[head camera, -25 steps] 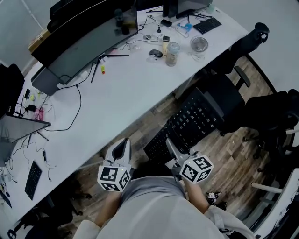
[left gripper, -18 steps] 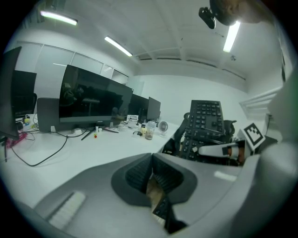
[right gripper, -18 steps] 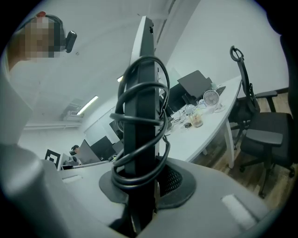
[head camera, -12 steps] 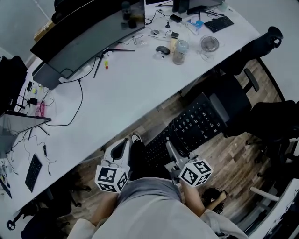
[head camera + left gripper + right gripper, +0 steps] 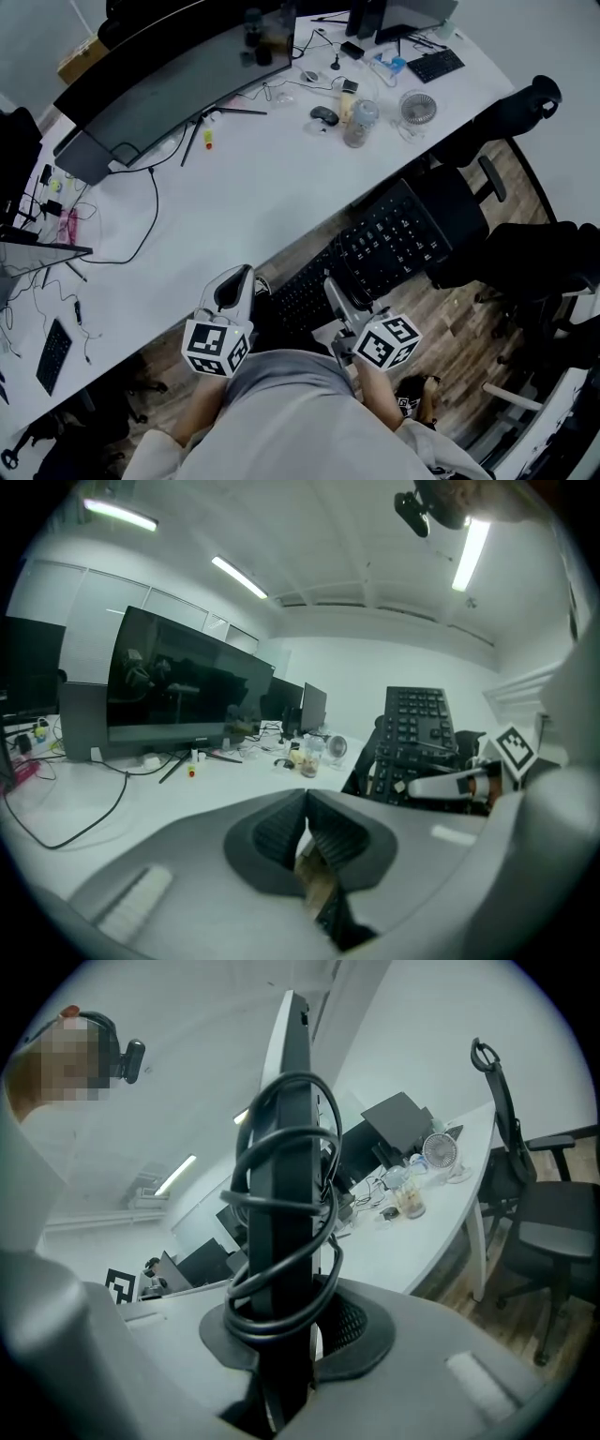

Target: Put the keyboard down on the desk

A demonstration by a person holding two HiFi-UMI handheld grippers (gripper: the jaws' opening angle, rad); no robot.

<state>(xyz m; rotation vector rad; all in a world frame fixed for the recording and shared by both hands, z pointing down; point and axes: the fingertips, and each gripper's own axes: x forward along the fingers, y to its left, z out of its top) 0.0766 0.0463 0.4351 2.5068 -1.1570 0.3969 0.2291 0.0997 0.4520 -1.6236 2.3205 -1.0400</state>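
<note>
A black keyboard [image 5: 380,248] hangs over the wooden floor, just off the white desk's [image 5: 234,202] near edge. My right gripper [image 5: 332,287] is shut on its near end. In the right gripper view the keyboard [image 5: 286,1147] stands edge-on between the jaws, with its black cable [image 5: 314,1241] looped around it. My left gripper [image 5: 238,278] is beside it to the left, at the desk edge, shut with nothing in it. In the left gripper view its jaws [image 5: 303,822] meet, and the keyboard [image 5: 417,728] shows upright at the right.
On the desk stand a curved monitor [image 5: 159,84], a mouse [image 5: 323,115], a jar [image 5: 359,122], a small fan [image 5: 416,108] and a second keyboard [image 5: 436,64]. Black office chairs [image 5: 464,211] crowd the floor at the right. Cables [image 5: 141,234] trail across the desk's left part.
The keyboard has stayed in my right gripper and come slightly nearer the desk edge. My left gripper has edged up towards the desk. The head view has shifted a little.
</note>
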